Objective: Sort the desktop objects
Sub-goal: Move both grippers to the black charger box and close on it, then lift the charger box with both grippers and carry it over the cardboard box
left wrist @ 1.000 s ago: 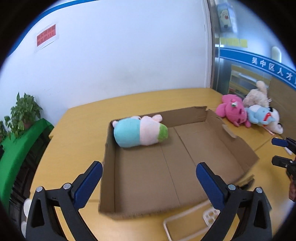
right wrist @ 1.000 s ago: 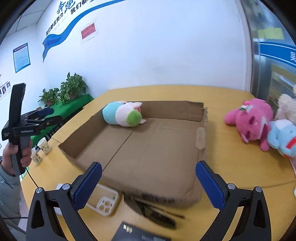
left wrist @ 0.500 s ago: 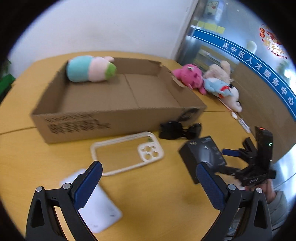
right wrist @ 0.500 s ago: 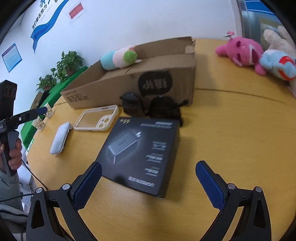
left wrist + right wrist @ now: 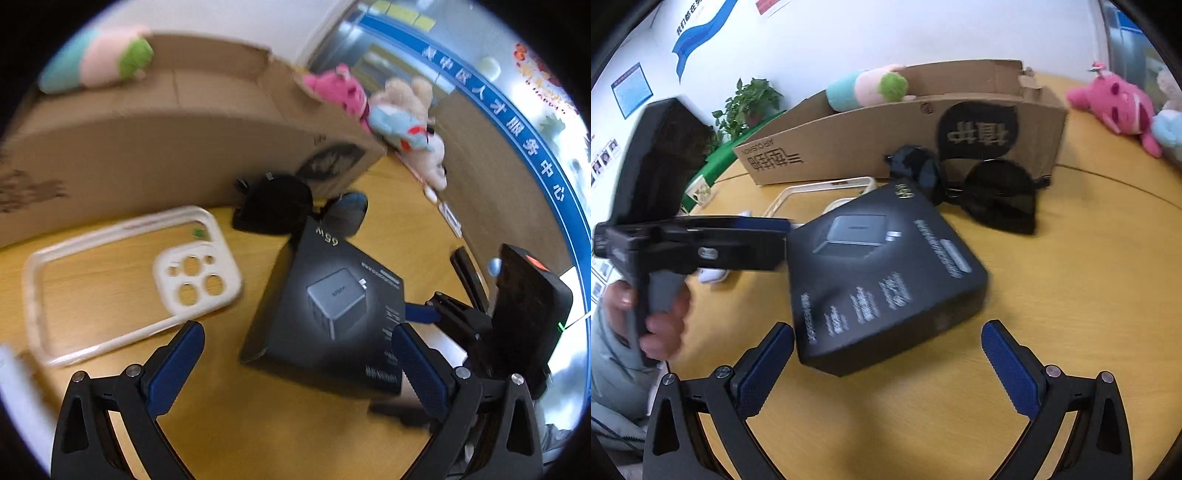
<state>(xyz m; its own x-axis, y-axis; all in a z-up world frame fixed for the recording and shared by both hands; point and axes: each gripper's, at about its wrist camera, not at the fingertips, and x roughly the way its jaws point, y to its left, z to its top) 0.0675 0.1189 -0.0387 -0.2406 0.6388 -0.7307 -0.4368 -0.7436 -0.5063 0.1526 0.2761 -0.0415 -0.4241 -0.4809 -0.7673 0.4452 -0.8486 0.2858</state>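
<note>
Fingers on both grippers are standing wide apart, gripping nothing; left gripper (image 5: pixel 295 354) is hovering over the table (image 5: pixel 258 424) with the near corner of the black charger box (image 5: pixel 332 314) sitting between its pads, not clearly touching; right gripper (image 5: pixel 886 354) is facing the same box (image 5: pixel 886 273) from the opposite side, box edge lying between its fingers too; judging this as the approach-to-grasp step, box looking like the next item to go into the cardboard box (image 5: pixel 923 122); next move is calling for closing on the box across its narrower span, then lifting over the cardboard wall; only one plush toy (image 5: pixel 868 88) is lying inside so far; phone case (image 5: pixel 125 280) and sunglasses (image 5: pixel 993 195) are lying beside the cardboard wall, unsorted; pink plush (image 5: pixel 1115 107) and others are sitting near the far table edge; frames are blurring, so pad contact is hard to judge; white object at the left view's edge is getting cut off; cardboard box floor is mostly hidden.
</note>
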